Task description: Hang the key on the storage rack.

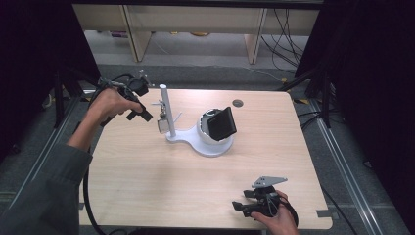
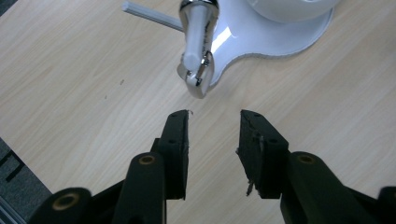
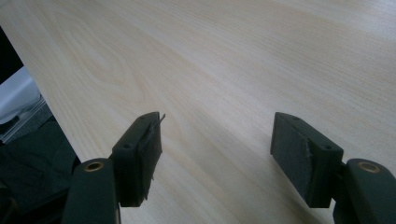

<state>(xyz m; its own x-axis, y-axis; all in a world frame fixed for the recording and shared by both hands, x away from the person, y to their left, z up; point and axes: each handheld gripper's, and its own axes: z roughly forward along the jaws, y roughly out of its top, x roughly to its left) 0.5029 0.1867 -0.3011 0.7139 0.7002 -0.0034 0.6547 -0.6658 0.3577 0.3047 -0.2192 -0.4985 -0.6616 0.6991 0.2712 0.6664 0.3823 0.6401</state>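
- Surface (image 1: 147, 171): pale wood grain, smooth, matt.
- White stand base (image 2: 261, 37): glossy plastic.
- Clip (image 2: 198, 79) on the stand's post: shiny chromed metal.
- Left tool (image 2: 212, 140) pads: black, matt, frayed at the edges.

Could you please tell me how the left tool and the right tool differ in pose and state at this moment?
The left tool is raised at the table's far left, beside the chrome clip on the white stand; the right tool sits at the near edge, over bare table. The left tool's jaws stand narrower, the right tool's wider. Both are open and hold nothing.
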